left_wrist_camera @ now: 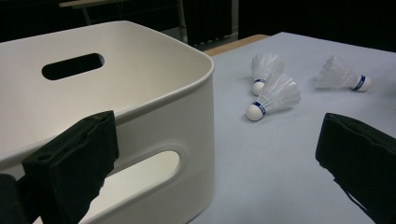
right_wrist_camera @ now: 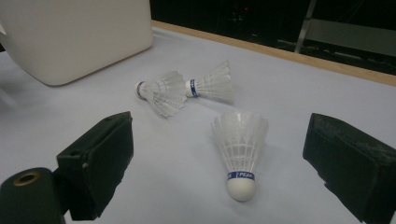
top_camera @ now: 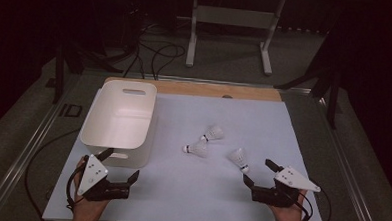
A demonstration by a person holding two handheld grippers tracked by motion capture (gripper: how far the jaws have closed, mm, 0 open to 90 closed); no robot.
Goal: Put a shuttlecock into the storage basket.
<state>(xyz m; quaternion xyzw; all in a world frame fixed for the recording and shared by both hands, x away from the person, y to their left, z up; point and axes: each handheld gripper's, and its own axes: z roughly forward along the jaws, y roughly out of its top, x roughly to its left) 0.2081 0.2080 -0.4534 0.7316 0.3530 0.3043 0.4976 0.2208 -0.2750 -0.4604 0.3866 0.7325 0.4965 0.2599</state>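
While unheld, shuttlecock (right_wrist_camera: 240,148) between open jaws.

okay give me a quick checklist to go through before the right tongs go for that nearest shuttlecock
1. Right tongs open: ok, jaws stand wide apart with nothing between the pads.
2. Nearest shuttlecock lined up: ok, it lies on the sheet ahead of the jaws, cork end toward them.
3. Nearest shuttlecock apart from the other two shuttlecocks: ok, those two lie together farther off.
4. White bin ready to receive: ok, upright, and the part of its inside in view holds nothing.
5. Left tongs out of the way: ok, open, by the bin's near corner.
6. Feathers undamaged: cannot tell.
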